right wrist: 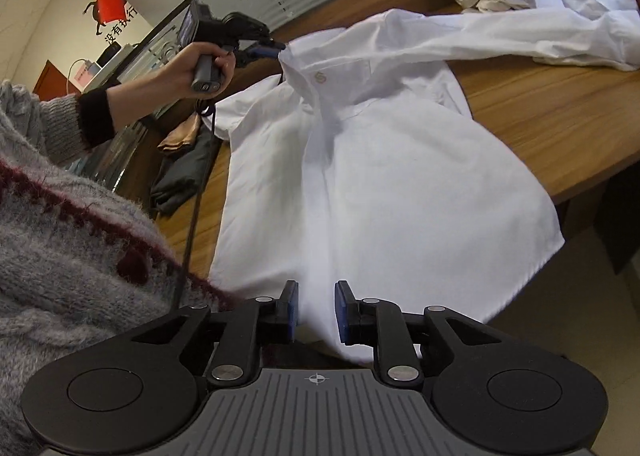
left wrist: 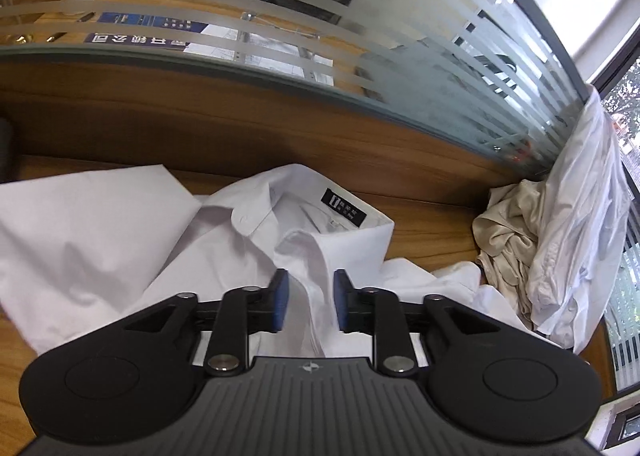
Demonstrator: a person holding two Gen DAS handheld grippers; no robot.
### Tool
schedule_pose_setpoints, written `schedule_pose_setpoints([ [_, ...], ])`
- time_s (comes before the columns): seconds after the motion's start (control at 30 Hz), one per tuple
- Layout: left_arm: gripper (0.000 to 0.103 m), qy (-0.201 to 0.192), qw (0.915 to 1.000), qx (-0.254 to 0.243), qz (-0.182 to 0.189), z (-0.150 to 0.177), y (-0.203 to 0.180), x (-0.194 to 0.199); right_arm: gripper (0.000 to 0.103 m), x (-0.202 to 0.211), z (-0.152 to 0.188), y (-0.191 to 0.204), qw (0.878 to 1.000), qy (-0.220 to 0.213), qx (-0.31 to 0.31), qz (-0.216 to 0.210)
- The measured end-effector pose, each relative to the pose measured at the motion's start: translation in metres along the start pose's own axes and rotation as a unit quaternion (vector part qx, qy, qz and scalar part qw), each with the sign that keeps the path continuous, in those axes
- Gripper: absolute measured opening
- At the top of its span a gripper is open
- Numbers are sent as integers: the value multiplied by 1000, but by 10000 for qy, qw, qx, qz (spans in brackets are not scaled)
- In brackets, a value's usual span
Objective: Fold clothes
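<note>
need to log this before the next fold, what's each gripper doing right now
left gripper: open, jaws apart over the white shirt near its collar, pads not pressing on it.
right gripper: open, shirt hem between the jaws, not pinched.

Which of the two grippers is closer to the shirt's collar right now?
Left. The left gripper hovers right at the collar of the white shirt, jaws parted. The right gripper is down at the shirt's bottom hem, the far end from the collar.
</note>
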State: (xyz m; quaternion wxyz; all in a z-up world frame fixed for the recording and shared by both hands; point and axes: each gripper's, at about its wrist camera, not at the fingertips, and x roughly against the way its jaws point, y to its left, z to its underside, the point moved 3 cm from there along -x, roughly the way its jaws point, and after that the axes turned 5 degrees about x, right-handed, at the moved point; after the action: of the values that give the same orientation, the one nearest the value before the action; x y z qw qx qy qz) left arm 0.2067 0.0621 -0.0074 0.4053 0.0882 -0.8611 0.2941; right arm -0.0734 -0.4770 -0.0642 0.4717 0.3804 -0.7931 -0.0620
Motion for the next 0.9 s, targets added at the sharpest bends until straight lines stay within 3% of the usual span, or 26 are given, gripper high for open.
schedule_pose_setpoints([
  [0.2,30,130,9990,-97,420,28,-21,25,24,2,-4,-45,9926,-378,-672,937],
  [0.33,31,331,9965,-333,698,55,-50,30,24,-4,-2,-81,9777,-688,-1314,1483],
  [0.5,31,772,9908,-581,946,92,-92,14,24,-15,11,-114,9603,-922,-1870,1853],
  [0.67,31,1187,9868,-509,981,121,-118,-15,24,-28,29,-140,9446,-998,-2337,2077],
  [0.9,31,1435,9842,-815,649,147,-145,-50,27,-46,53,-187,9180,-1365,-3329,1670],
])
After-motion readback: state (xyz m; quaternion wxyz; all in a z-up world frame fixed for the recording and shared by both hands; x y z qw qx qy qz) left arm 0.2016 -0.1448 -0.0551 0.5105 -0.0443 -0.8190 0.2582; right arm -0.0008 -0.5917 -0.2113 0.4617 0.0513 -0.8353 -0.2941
